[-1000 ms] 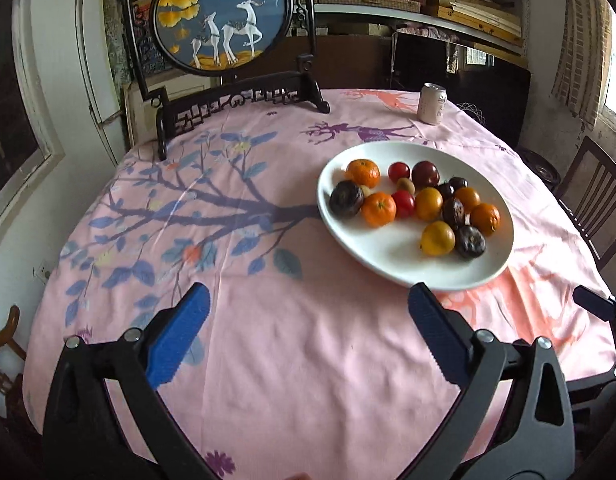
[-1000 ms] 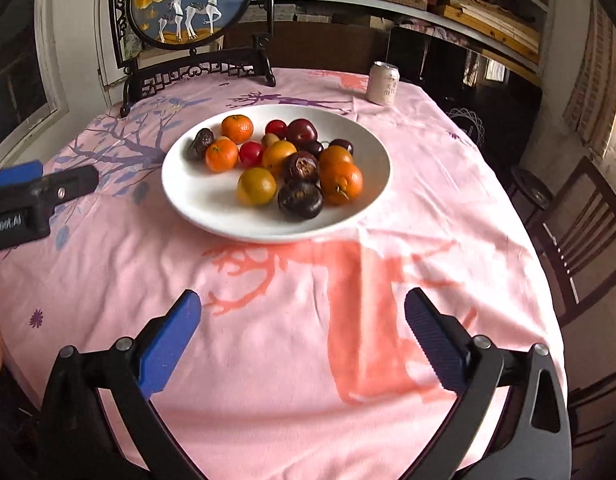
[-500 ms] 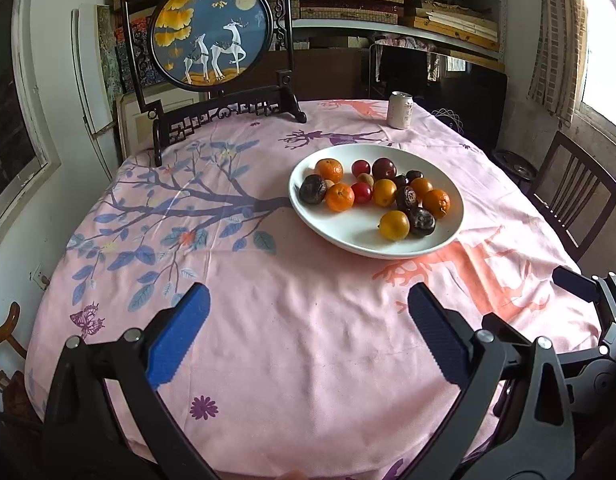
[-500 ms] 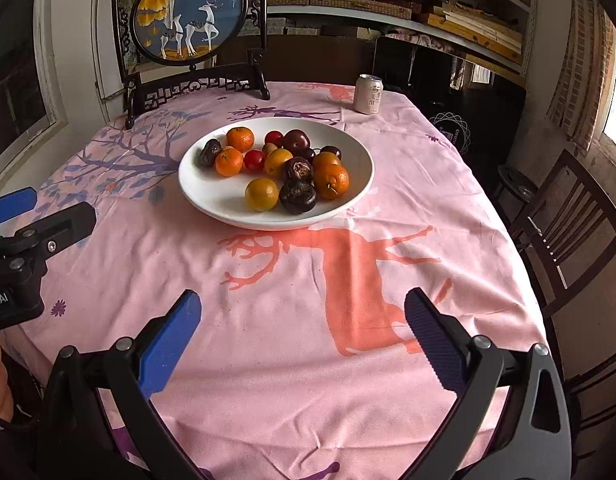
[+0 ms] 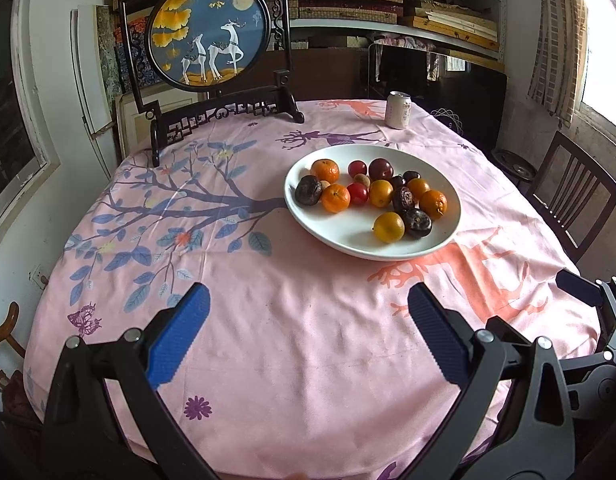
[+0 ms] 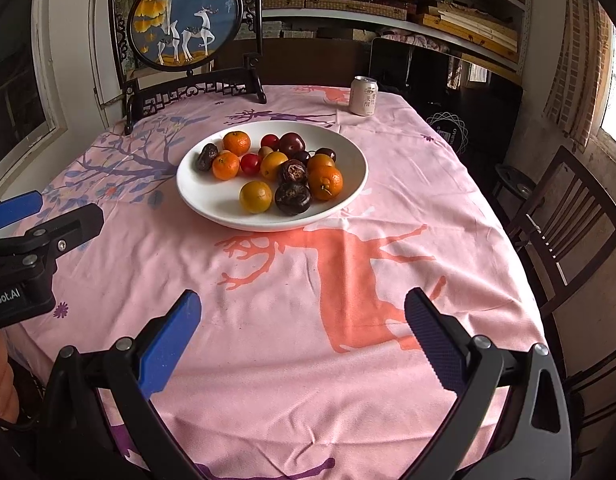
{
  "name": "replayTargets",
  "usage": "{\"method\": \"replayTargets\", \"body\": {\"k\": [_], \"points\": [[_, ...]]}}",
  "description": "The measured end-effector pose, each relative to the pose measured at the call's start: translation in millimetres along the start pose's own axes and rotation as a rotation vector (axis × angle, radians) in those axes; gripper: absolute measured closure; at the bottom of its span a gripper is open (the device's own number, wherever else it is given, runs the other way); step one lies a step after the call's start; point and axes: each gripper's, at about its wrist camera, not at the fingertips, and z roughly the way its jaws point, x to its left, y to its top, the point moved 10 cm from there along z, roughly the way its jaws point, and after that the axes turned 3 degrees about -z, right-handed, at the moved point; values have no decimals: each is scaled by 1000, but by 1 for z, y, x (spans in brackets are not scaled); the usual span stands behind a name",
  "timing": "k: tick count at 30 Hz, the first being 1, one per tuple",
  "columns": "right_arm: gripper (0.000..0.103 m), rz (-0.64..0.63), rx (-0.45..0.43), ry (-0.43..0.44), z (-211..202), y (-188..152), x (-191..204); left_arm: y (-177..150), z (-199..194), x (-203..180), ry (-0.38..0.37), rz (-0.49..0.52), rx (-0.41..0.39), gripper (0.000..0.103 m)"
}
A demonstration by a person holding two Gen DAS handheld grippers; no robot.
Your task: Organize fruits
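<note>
A white plate (image 5: 347, 236) (image 6: 212, 200) on the pink tablecloth holds several fruits: oranges (image 5: 335, 198) (image 6: 325, 182), a yellow citrus (image 5: 388, 227) (image 6: 255, 197), red cherry tomatoes (image 5: 357, 193) (image 6: 250, 163), dark plums (image 5: 380, 169) (image 6: 292, 144) and dark wrinkled fruits (image 5: 416, 223) (image 6: 292, 198). My left gripper (image 5: 308, 312) is open and empty above the near cloth, well short of the plate. My right gripper (image 6: 302, 312) is open and empty, also near the table's front edge. The left gripper's finger shows at the left of the right wrist view (image 6: 16, 208).
A drink can (image 5: 398, 109) (image 6: 363, 95) stands at the far side. A round deer-painted screen on a black stand (image 5: 208, 36) (image 6: 186, 16) is at the back left. Wooden chairs (image 5: 571, 196) (image 6: 563, 216) stand at the right. Shelves fill the back wall.
Both grippers have pulled back and up from the plate, so the table and plate look farther away. Both have stayed open and empty.
</note>
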Motion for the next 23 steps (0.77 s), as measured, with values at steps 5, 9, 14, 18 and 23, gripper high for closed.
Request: {"method": "replayTargets", "body": {"k": [5,9,14,18,23], "points": [[1,0,2,4,1,-1,0,-1,2,-2,-3,0,5,2],[1,0,3,7,1,-1,1,-1,5,-4,-23,-1,10,2],[1,1,3,12,2,0,3,-4,8,-5,-36,-4,27,2],[1,1,1,16,1,0,4,-4,8,-2,-11,-2,22,2],[1,0,1,16,1,0,5,-4,7,-1,-6,-6,21,2]]}}
